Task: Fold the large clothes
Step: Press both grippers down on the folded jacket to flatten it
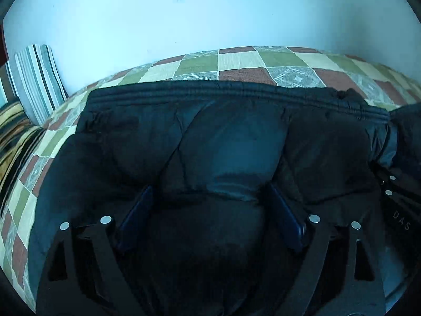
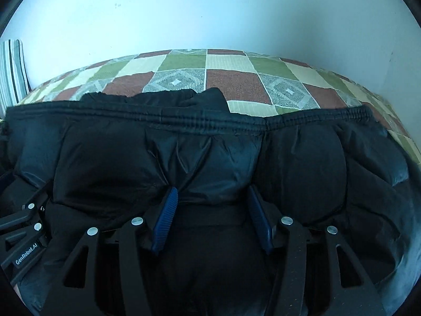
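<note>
Left gripper [image 1: 209,197]: jaws spread wide over the black puffer jacket [image 1: 231,142], blue pads apart, nothing pinched between them as far as I can see. Fabric bulges up between the fingers but the pads aren't pressing it.
Right gripper [image 2: 211,200]: about half open, blue ribbed pads [image 2: 167,218] standing either side of a puffy ridge of the same jacket; looks like loose contact at most, not a grip.
Jacket spot: lying across the bed on the patchwork bedspread [image 2: 236,81], ribbed elastic hem [image 2: 236,121] running along the far edge, a folded-under bit poking out beyond it.
How it'll handle: my guess is light but bulky, soft and springy, with a slick shell that wants to slide and puff back open after a fold.
Where to grab: I'd go for the ribbed hem or a stitched seam, since the shiny padded panels probably slip out of the pads.
Surroundings: striped cushion [image 1: 39,79] leaning on the pale wall [image 1: 210,13] at the left.
Hard to see: everything's dark on dark, so sleeves, collar and zip are tough to pick out. Near side of the jacket is hidden under both grippers, and I can't tell how many layers are stacked.
</note>
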A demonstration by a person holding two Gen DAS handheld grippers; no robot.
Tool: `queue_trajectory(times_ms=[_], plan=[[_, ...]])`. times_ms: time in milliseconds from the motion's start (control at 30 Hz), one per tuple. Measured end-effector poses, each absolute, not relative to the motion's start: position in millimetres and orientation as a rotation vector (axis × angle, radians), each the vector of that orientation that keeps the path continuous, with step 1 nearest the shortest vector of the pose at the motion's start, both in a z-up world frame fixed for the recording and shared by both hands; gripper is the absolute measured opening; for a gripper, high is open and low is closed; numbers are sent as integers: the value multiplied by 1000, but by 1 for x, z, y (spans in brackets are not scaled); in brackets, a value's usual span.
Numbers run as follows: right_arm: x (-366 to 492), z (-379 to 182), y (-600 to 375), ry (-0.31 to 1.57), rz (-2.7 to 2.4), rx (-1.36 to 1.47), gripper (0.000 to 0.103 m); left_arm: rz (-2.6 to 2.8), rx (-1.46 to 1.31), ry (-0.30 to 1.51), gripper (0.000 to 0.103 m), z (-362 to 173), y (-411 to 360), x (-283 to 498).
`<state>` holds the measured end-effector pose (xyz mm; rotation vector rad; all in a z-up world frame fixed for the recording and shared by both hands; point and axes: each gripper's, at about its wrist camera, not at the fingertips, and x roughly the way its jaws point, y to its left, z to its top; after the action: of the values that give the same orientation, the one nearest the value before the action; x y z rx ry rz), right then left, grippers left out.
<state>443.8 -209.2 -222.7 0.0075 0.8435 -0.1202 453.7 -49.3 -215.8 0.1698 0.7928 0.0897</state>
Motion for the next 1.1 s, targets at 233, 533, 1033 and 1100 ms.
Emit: queue_trajectory(times_ms=[233,533,1033,1100], plan=[[447,-231,-207,844,-132,-4,55,104,187,796,88,-227,-54,458],[450,-232,-207,852,-136,-9,56,98,186,824,89,-231,-53,462],[450,-232,-205,851,-143,-19,56,75,153,844,90,-235,-49,465],[450,-231,-206,853,-141,-19,56,75,154,849,90,-234,-49,466]])
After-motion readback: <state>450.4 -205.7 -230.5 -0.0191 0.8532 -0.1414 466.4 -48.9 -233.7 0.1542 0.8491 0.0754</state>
